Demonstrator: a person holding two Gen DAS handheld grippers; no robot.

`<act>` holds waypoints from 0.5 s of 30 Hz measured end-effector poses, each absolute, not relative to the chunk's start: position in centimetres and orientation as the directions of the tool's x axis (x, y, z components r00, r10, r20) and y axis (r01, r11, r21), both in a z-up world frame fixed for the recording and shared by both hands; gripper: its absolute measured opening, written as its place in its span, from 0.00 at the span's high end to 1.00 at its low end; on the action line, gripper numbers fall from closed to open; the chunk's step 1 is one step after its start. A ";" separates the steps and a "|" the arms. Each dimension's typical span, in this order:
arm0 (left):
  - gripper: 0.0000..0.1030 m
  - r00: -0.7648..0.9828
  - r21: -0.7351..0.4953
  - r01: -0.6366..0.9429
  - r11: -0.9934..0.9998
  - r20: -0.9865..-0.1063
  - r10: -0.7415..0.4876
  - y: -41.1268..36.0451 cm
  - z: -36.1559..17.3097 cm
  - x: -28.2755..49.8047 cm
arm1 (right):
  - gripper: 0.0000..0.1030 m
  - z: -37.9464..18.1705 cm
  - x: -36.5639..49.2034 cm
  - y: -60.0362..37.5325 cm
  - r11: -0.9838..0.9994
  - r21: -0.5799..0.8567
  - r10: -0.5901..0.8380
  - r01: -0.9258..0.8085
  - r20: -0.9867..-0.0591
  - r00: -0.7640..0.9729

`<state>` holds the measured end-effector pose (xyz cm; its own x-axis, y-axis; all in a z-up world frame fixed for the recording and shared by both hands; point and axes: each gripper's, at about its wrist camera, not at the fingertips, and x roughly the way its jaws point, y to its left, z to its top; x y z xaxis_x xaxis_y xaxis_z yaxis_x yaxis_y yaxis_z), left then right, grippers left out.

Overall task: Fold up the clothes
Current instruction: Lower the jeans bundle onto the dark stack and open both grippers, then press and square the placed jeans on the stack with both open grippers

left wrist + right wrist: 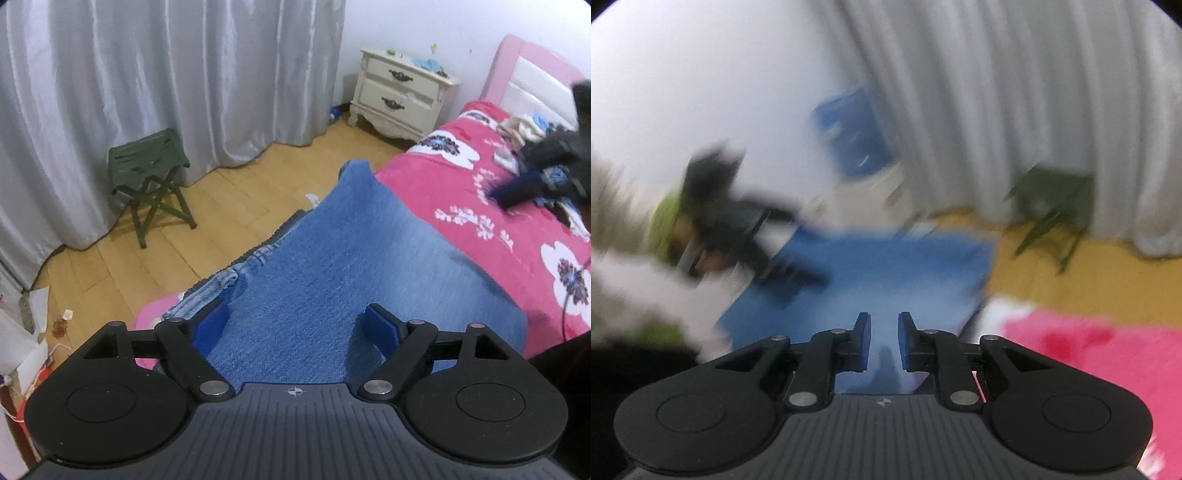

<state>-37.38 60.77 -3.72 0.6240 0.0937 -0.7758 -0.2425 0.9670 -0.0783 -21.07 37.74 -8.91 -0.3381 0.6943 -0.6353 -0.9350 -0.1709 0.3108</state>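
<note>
Jeans [332,266] are seen spread over the corner of the pink bed [480,206], reaching toward twelve o'clock. Left gripper [299,325] is held wide apart above the denim, gripping nothing. Right gripper [884,339] is nearly closed, with a narrow gap; nothing is seen held, though blur obscures much.

No readable text, brand, number or label anywhere. Only marks: a small white crosshair sign on the ribbed body of the left gripper [295,325], and a small white emblem, too tiny to make out, at the same spot on the right gripper [884,341]. White markings on the pink bedspread [491,206] look like floral print, not letters. Right wrist view is badly motion-blurred, so nothing there can be read.
</note>
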 end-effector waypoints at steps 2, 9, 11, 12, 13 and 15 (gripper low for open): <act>0.20 0.609 -0.072 -0.240 0.968 -0.787 0.093 60.7 -3.6 -37.1 | 0.83 -11.8 -22.6 37.4 -0.169 0.266 0.641 -0.949 -0.702 -0.311; 0.14 0.544 -0.034 -0.232 0.972 -0.833 0.101 60.4 -3.9 -35.6 | 0.80 -10.8 -19.6 36.5 -0.210 0.295 0.617 -0.932 -0.700 -0.360; 0.14 0.519 -0.029 -0.238 0.971 -0.849 0.102 60.4 -3.8 -35.1 | 0.80 -9.3 -19.1 36.0 -0.290 0.333 0.618 -0.897 -0.650 -0.441; 0.14 0.506 -0.022 -0.242 0.970 -0.856 0.107 60.3 -3.8 -34.9 | 0.80 -9.1 -19.8 36.1 -0.319 0.344 0.625 -0.883 -0.624 -0.469; 0.13 0.493 -0.014 -0.246 0.969 -0.863 0.113 60.2 -3.7 -34.6 | 0.80 -9.1 -20.4 36.1 -0.348 0.356 0.629 -0.867 -0.597 -0.497; 0.12 0.468 0.011 -0.253 0.967 -0.874 0.132 59.8 -3.8 -34.2 | 0.80 -10.9 -20.9 36.1 -0.384 0.359 0.613 -0.851 -0.590 -0.526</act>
